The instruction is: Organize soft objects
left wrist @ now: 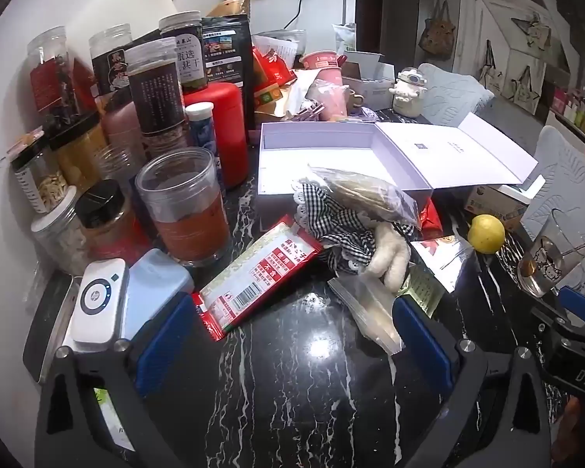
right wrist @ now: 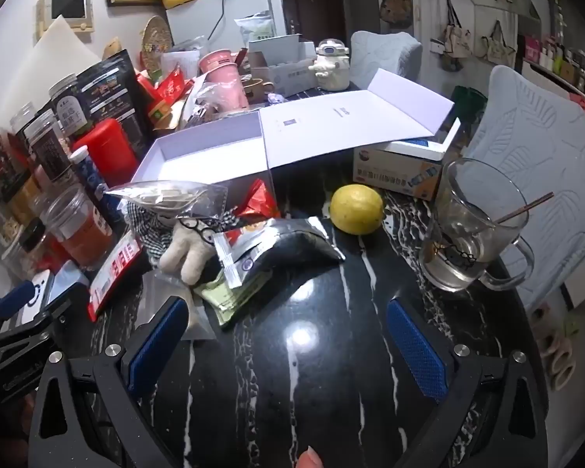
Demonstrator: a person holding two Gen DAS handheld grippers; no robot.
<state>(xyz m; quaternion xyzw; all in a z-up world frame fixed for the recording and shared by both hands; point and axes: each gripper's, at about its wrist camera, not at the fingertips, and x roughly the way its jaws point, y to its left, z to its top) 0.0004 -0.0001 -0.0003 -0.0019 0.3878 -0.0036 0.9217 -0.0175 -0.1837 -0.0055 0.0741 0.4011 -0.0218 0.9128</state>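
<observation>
A cream plush toy (left wrist: 388, 259) in a black-and-white checked cloth (left wrist: 331, 210) lies on the black marble table, partly under a clear bag (left wrist: 366, 195). It also shows in the right wrist view (right wrist: 185, 251). Soft packets lie around it: a red-and-white one (left wrist: 261, 277), a silver one (right wrist: 280, 245) and a green one (right wrist: 238, 296). An open white box (left wrist: 323, 156) stands behind. My left gripper (left wrist: 292, 347) is open and empty, just short of the packets. My right gripper (right wrist: 288, 347) is open and empty over bare table.
Jars and bottles (left wrist: 144, 124) crowd the left side, with a clear jar (left wrist: 183, 206) nearest. A white device (left wrist: 97, 308) lies front left. A lemon (right wrist: 357, 208) and a glass mug (right wrist: 472, 230) with a stirrer stand right. Cartons (right wrist: 401, 171) and padded chairs (right wrist: 542, 171) are behind.
</observation>
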